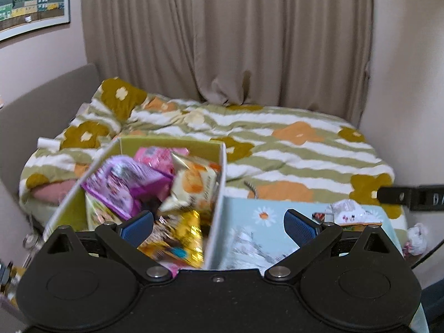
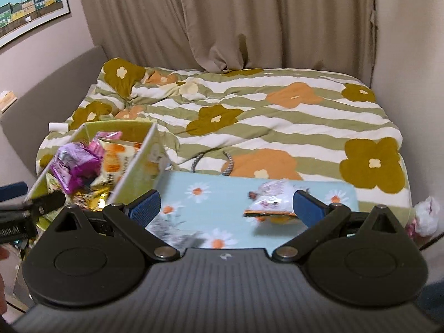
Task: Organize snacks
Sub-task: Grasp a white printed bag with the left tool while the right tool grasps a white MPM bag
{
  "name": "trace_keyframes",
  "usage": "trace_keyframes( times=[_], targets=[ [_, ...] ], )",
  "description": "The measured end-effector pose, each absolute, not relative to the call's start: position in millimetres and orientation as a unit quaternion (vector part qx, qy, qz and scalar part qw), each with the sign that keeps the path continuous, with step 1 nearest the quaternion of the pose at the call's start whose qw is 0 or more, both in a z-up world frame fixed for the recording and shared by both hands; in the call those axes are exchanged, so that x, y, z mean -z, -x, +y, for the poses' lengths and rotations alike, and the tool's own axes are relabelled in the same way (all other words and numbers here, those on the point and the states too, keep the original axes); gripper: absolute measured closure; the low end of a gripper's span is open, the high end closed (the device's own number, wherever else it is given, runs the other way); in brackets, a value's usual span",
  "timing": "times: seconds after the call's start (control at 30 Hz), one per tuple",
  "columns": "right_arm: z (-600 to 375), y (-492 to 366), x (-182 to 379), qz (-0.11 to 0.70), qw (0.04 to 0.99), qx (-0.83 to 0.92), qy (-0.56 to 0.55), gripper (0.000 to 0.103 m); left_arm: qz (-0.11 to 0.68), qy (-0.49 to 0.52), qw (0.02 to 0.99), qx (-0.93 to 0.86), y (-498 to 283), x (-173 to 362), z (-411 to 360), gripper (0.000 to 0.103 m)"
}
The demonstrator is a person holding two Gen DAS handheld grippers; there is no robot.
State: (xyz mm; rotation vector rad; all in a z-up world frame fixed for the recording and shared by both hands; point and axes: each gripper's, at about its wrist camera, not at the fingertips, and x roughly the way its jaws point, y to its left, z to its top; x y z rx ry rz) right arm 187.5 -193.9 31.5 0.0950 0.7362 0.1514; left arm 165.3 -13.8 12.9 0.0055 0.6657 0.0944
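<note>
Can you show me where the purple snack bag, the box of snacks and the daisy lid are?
purple snack bag (image 1: 122, 183): left wrist view, crinkled front.
box (image 1: 194, 145): left wrist view, inside back wall.
daisy lid (image 2: 199, 191): right wrist view, a daisy.

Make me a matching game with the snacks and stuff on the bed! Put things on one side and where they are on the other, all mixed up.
Things:
1. purple snack packet
2. white snack packet
3. bedspread
4. framed picture

Places:
A. on the wall to the left of the curtain
B. lying on the pale blue daisy lid
C. piled in the green box
D. spread under the box and lid

Pairs: 1-C, 2-B, 3-D, 4-A
</note>
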Motion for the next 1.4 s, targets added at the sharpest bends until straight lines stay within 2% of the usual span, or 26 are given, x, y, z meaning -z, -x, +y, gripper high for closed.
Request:
trace_keyframes(
  times=[0.37,0.87,1.2,1.33,1.4],
  targets=[
    [-263.3,-270.1,17.4,0.402,0.909,-0.101,-0.050,0.000,0.412,0.075,0.897,-0.143,-203.1,63.7,-61.6,0.001],
    [-276.7,-347.7,95.3,0.493,0.862,-0.075,-0.090,0.000,0.442,0.161,0.845,-0.253,-253.5,129.7,-48.9,0.002],
    [-279.7,-359.0,124.3,0.539,0.833,-0.073,-0.103,0.000,0.448,0.175,0.841,-0.246,-256.0,139.8,-40.2,0.013],
    [-284.5,-356.1,132.9,0.550,0.824,-0.071,-0.116,0.000,0.453,0.166,0.846,-0.228,-250.9,134.9,-44.1,0.021],
    [-286.8,-354.5,135.7,0.551,0.822,-0.070,-0.122,0.000,0.457,0.163,0.846,-0.222,-247.6,134.4,-45.9,0.021]
  ],
)
